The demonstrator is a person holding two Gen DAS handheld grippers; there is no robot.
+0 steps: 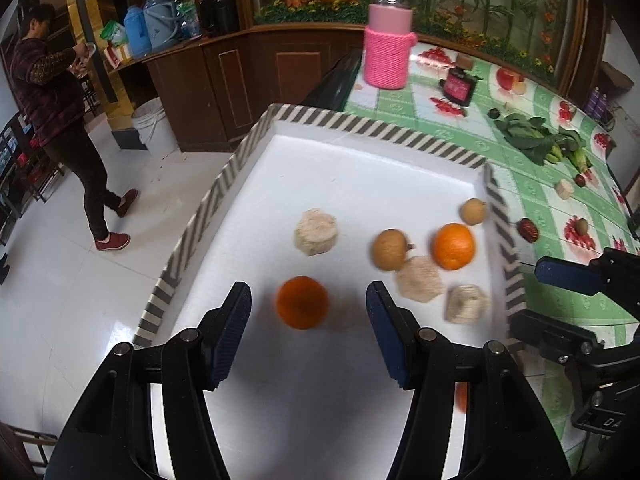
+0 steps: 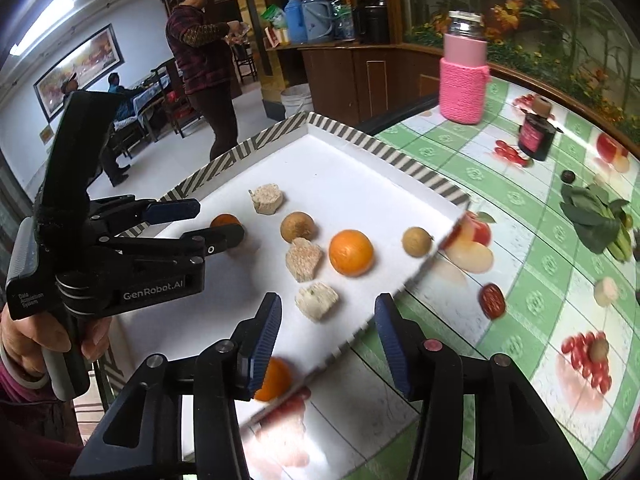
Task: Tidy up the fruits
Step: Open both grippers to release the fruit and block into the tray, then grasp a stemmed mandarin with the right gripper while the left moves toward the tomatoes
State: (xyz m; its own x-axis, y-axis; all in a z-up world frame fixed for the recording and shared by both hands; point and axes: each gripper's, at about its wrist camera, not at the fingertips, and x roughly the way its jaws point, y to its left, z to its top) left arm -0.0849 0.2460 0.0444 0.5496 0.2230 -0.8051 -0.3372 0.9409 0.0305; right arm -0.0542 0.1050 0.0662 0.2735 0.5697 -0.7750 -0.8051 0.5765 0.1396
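A white tray with a striped rim (image 1: pixel 372 128) (image 2: pixel 352 136) holds oranges, brown round fruits and pale cut chunks. My left gripper (image 1: pixel 308 312) (image 2: pixel 208 222) is open over the tray, its jaws on either side of an orange (image 1: pixel 302 302) (image 2: pixel 226 222) and not touching it. A second orange (image 1: pixel 454 246) (image 2: pixel 351 253) lies near the tray's right side, and a third (image 2: pixel 274 378) lies by the near edge. My right gripper (image 2: pixel 326 332) is open and empty above the tray's near edge. A red date (image 1: pixel 529 230) (image 2: pixel 492 300) lies on the tablecloth.
A jar in a pink knitted sleeve (image 1: pixel 386 44) (image 2: pixel 464 76), a dark small jar (image 2: pixel 536 136) and leafy greens (image 1: pixel 536 138) (image 2: pixel 596 220) stand on the green checked tablecloth. A person (image 1: pixel 60 112) (image 2: pixel 204 60) stands on the floor to the left.
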